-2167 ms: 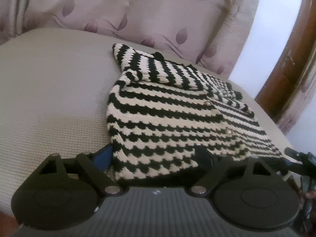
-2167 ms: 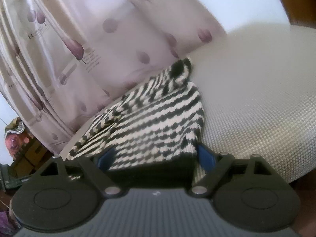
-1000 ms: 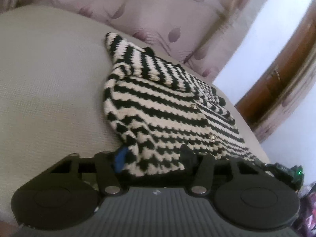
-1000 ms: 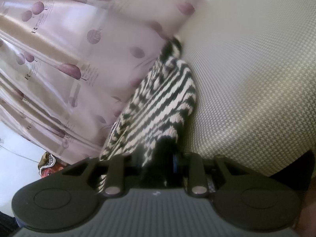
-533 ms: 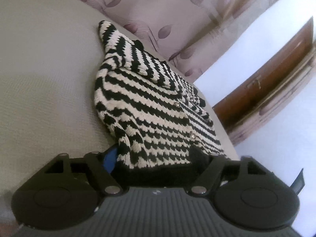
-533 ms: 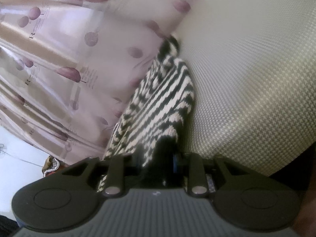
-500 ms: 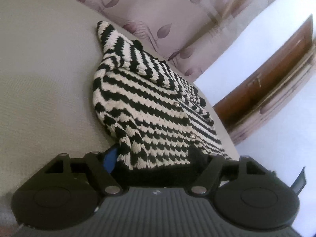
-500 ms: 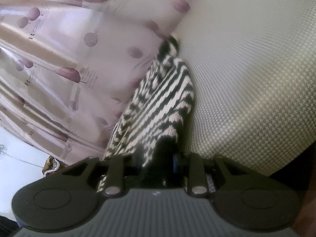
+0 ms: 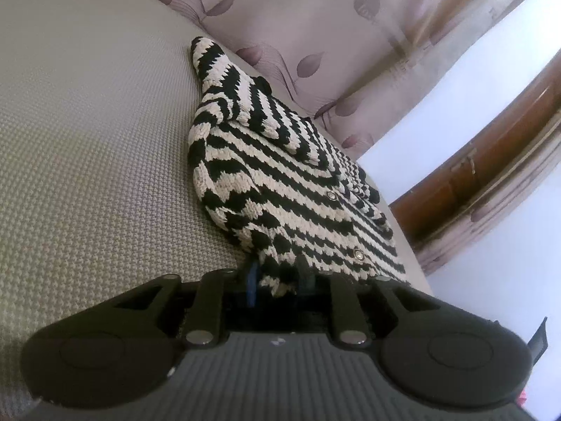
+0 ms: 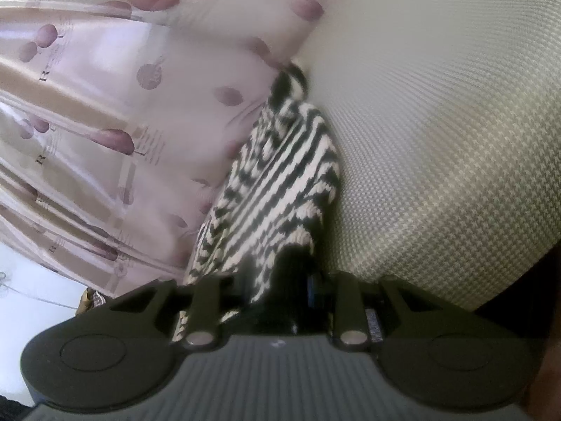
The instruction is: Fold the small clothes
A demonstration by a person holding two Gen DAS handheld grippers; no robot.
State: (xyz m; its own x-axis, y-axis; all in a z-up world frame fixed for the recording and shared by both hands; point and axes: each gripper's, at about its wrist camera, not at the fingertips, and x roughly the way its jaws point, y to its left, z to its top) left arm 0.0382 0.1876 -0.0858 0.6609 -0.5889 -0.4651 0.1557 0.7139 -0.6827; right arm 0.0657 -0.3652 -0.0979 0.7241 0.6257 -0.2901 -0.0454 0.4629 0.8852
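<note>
Grippers are both pinching the black-and-cream striped knitted cardigan (image 9: 280, 182): left gripper (image 9: 277, 277) and right gripper (image 10: 280, 280) clamping its near hem while it is lying on the beige woven surface (image 9: 87, 140).

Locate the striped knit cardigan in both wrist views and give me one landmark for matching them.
Left wrist: the striped cardigan runs from upper centre down to the left gripper, which is shut on its hem.
Right wrist: the cardigan hangs at centre, pinched by the right gripper.
Shared landmark: the leaf-print curtain.
</note>
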